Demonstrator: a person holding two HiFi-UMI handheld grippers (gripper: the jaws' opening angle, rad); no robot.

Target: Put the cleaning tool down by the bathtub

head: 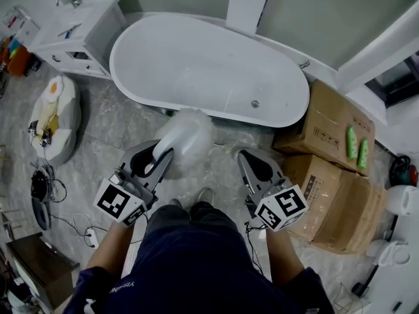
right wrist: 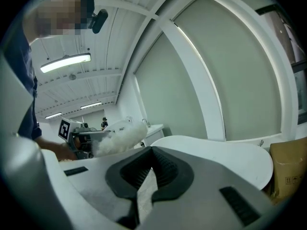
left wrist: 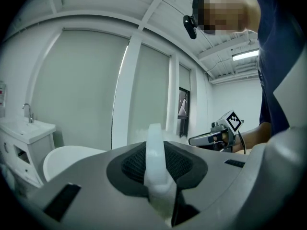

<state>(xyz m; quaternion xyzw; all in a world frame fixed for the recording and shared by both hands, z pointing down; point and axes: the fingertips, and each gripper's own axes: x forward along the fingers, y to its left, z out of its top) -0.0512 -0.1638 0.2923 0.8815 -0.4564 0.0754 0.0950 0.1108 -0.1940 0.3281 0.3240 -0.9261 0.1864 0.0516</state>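
The cleaning tool (head: 190, 139) is a white fluffy duster head on a pale plastic handle. My left gripper (head: 157, 163) is shut on that handle (left wrist: 154, 157), and the fluffy head hangs over the grey floor just in front of the white oval bathtub (head: 131, 51). In the right gripper view the duster (right wrist: 120, 135) sticks out from the left gripper (right wrist: 79, 138). My right gripper (head: 256, 169) hovers beside it to the right, shut, with nothing between its jaws (right wrist: 151, 176). The tub's rim (right wrist: 216, 152) lies ahead of it.
Two cardboard boxes (head: 334, 123) (head: 340, 201) stand right of the tub, one with green bottles (head: 357, 142) on top. A white vanity with a sink (head: 78, 34) is at far left. A round cushion (head: 55, 116) and cables (head: 46, 188) lie on the left floor.
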